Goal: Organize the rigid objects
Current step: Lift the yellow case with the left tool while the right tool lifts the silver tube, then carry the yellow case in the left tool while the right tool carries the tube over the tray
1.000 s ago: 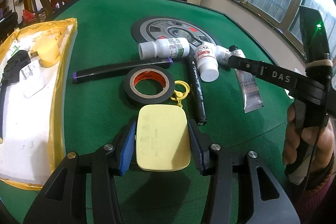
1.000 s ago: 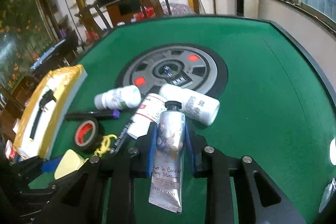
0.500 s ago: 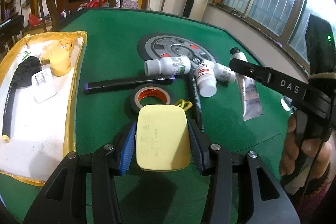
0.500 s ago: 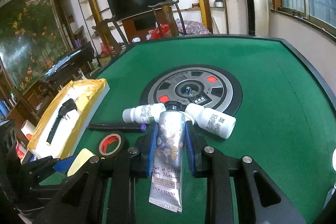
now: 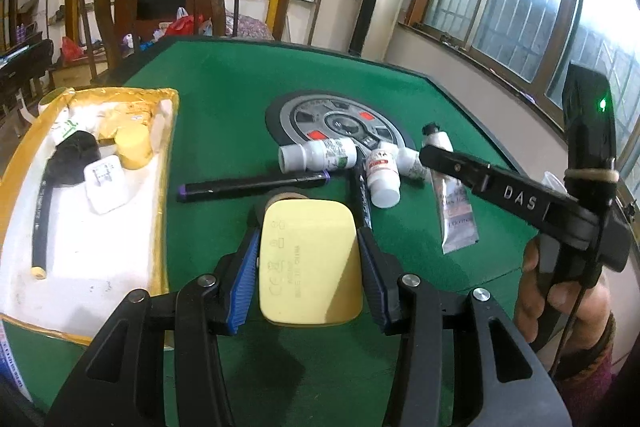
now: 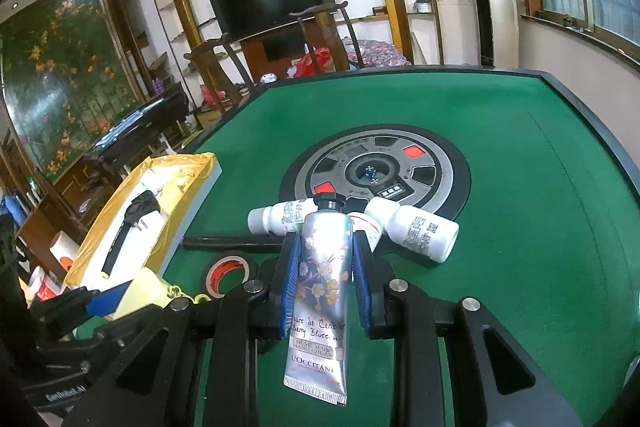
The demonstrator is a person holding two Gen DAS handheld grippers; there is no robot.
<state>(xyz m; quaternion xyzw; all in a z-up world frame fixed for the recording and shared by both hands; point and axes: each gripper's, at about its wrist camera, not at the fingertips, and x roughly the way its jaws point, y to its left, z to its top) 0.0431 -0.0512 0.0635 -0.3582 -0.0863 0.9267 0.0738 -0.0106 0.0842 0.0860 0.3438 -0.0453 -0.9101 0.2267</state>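
Observation:
My left gripper (image 5: pixel 308 247) is shut on a pale yellow rounded box (image 5: pixel 310 259) and holds it above the green table, right of the gold-edged white tray (image 5: pixel 160 227). My right gripper (image 6: pixel 325 279) is shut on a silver hand cream tube (image 6: pixel 322 291) and holds it off the table; the tube also shows in the left wrist view (image 5: pixel 454 203). On the felt lie three white bottles (image 5: pixel 318 155) (image 5: pixel 383 175) (image 6: pixel 416 233), two black markers (image 5: pixel 252 185) (image 5: pixel 362 195) and a black tape roll (image 6: pixel 228 273).
The tray holds a black plug with cable (image 5: pixel 68 163), a white adapter (image 5: pixel 106 183) and a yellow round thing (image 5: pixel 134 147). A grey round centre panel (image 6: pixel 376 175) sits mid-table. Wooden chairs (image 5: pixel 108 23) stand behind the far edge.
Both grippers have risen with their loads. The yellow box is higher and now hides the tape roll in the left view. The tube is lifted clear of the bottles.

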